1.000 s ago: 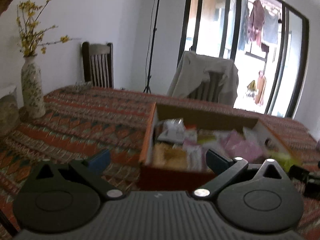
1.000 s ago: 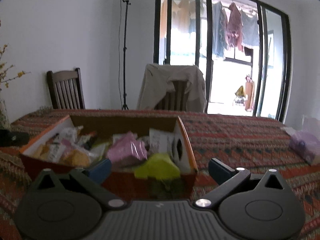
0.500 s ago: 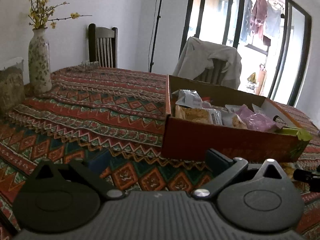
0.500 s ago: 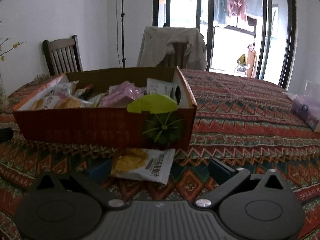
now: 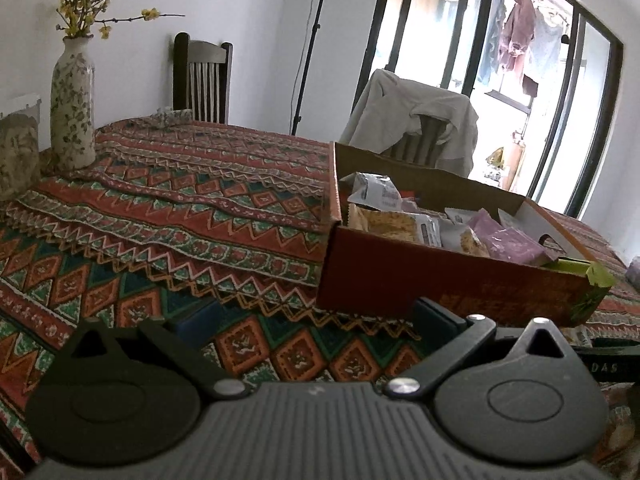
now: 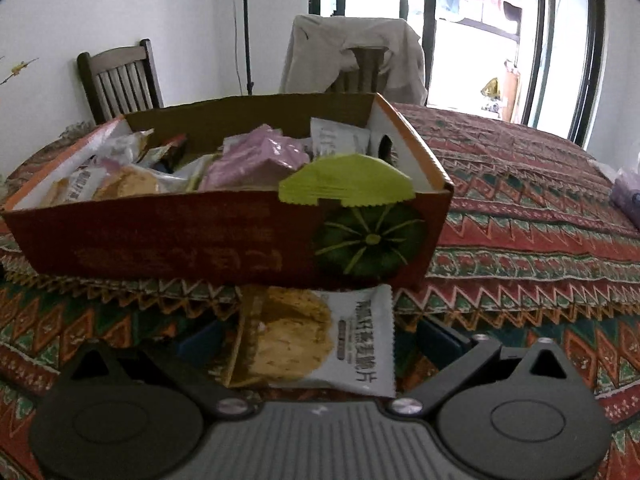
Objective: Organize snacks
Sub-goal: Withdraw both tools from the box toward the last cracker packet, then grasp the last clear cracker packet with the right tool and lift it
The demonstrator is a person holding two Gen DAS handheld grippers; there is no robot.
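A red cardboard box [image 6: 168,240] full of several snack packets stands on the patterned tablecloth; it also shows in the left wrist view [image 5: 440,280]. A white cracker packet [image 6: 312,340] lies flat on the cloth in front of the box. My right gripper [image 6: 316,336] is open, low over the cloth, with the packet between its fingers, apart from both pads. My left gripper [image 5: 316,316] is open and empty, low over the cloth left of the box's near left corner. The right gripper's edge shows at the left wrist view's right side [image 5: 608,364].
A flowered vase [image 5: 72,100] stands at the table's far left. Two chairs [image 5: 202,76] stand behind the table, one draped with a beige jacket [image 6: 352,52]. A purple bag [image 6: 628,196] lies at the right edge. A light stand [image 5: 308,44] rises by the wall.
Both grippers have dropped from above the box down to the cloth in front of it. The right gripper has closed in so the cracker packet now lies between its open fingers.
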